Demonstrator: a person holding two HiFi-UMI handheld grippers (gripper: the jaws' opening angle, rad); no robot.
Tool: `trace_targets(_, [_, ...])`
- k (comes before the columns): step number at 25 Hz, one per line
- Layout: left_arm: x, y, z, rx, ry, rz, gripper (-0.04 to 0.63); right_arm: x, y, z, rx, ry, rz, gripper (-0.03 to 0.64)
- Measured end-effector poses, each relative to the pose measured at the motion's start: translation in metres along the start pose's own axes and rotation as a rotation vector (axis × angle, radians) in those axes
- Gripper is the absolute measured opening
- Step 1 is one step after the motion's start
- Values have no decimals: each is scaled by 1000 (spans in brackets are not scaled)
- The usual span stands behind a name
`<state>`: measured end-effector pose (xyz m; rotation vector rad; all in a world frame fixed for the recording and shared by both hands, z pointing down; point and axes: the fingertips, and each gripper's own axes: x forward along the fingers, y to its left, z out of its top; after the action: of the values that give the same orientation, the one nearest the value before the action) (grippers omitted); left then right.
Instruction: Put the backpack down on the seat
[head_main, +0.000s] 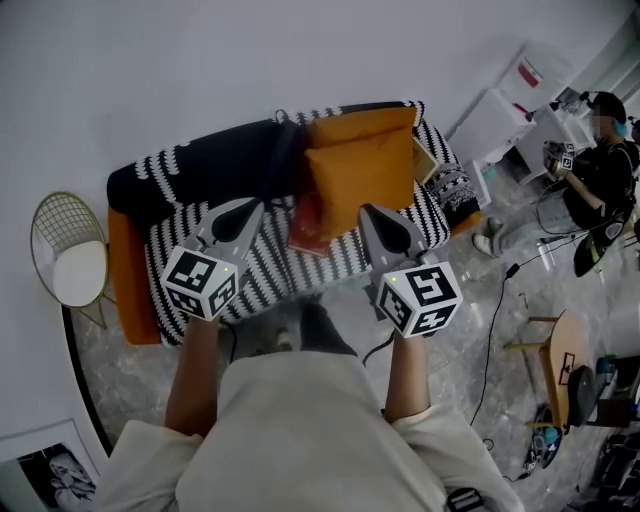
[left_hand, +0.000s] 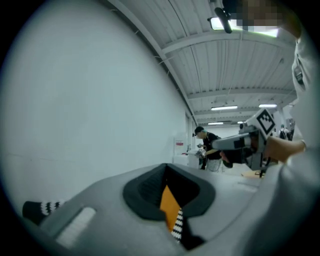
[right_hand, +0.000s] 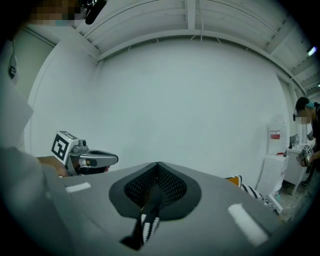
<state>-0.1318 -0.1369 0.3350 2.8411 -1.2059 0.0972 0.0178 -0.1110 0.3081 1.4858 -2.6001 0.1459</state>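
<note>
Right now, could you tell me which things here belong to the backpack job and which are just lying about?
Job: striped sofa seat; left gripper and right gripper, both shut, empty; black bundle, possibly the backpack.
Lying about: orange cushions; wire chair; red item.

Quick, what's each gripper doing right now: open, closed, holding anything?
Left gripper: closed, jaws together, holding nothing.
Right gripper: closed, jaws together, holding nothing.
</note>
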Motion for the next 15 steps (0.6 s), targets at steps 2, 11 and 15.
trace_targets(2, [-8, -9, 6, 18, -10, 1, 3, -10, 6, 2, -7, -9, 3, 6])
trace_targets(11, [-40, -34, 35, 98, -49, -2, 3, -44, 29, 27, -43, -76, -14, 5])
trace_targets(15, [-55, -52, 40, 120, -34, 11, 3, -67, 36, 25, -43, -70, -15, 6])
